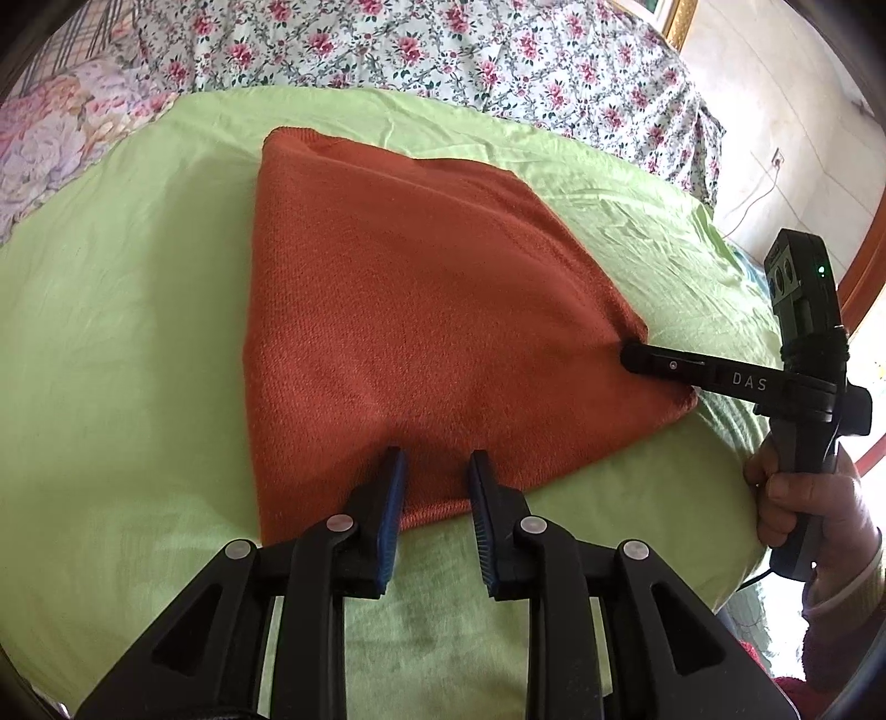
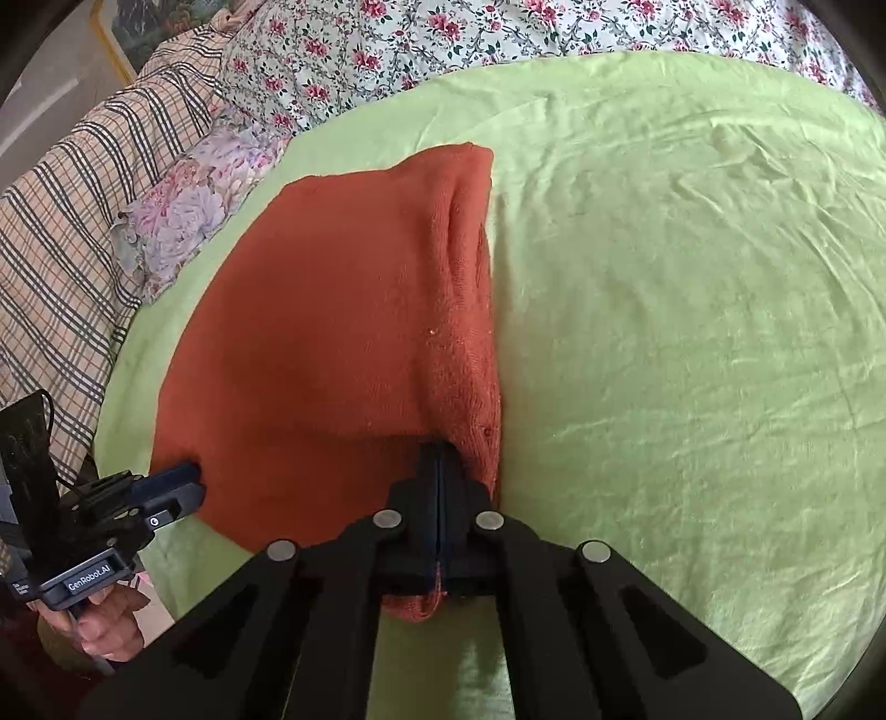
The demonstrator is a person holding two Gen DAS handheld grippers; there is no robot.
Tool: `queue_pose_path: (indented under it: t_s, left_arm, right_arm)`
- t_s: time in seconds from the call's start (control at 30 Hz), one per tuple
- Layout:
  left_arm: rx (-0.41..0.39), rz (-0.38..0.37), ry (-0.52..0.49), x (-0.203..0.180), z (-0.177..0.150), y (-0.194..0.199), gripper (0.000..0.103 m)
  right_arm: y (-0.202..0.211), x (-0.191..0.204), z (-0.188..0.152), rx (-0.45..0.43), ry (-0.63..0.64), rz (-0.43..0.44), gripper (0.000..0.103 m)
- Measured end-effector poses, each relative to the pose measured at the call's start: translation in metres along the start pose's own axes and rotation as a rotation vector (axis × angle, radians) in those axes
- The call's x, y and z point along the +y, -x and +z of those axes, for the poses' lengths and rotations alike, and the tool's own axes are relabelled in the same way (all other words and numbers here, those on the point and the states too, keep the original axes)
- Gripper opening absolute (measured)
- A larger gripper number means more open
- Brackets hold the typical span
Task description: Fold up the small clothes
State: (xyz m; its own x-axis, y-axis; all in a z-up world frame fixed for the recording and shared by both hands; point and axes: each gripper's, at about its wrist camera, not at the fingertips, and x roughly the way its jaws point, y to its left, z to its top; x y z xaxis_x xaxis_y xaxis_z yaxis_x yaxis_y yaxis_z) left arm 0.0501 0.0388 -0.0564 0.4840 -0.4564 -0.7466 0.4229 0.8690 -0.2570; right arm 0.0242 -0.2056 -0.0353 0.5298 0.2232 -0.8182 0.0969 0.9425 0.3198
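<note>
A rust-orange knitted garment (image 1: 421, 310) lies folded flat on a light green sheet (image 1: 122, 332); it also shows in the right wrist view (image 2: 332, 332). My left gripper (image 1: 437, 462) is open, its blue-padded fingers resting over the garment's near hem with cloth between them. My right gripper (image 2: 440, 459) is shut on the garment's near right corner, and a bit of cloth pokes out below the jaws. From the left wrist view the right gripper (image 1: 637, 354) reaches in from the right onto that corner. From the right wrist view the left gripper (image 2: 183, 482) touches the garment's left edge.
The green sheet (image 2: 692, 332) covers a bed. A floral quilt (image 1: 443, 50) lies behind it, with a floral pillow (image 2: 188, 205) and a plaid blanket (image 2: 72, 183) at one side. A wall with a cable (image 1: 775, 183) is beyond the bed's right edge.
</note>
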Motion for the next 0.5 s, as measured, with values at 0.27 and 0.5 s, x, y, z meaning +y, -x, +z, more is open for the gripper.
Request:
queue_pose_path:
  t_s: [0.27, 0.5]
  left_arm:
    - [0.011, 0.006, 0.014, 0.001, -0.006, 0.010, 0.028]
    - [0.026, 0.031, 0.039, 0.006, -0.016, 0.027, 0.042]
  right_arm:
    - [0.005, -0.002, -0.001, -0.007, -0.010, -0.002, 0.000]
    - [0.019, -0.004, -0.007, -0.009, -0.032, -0.003, 0.003]
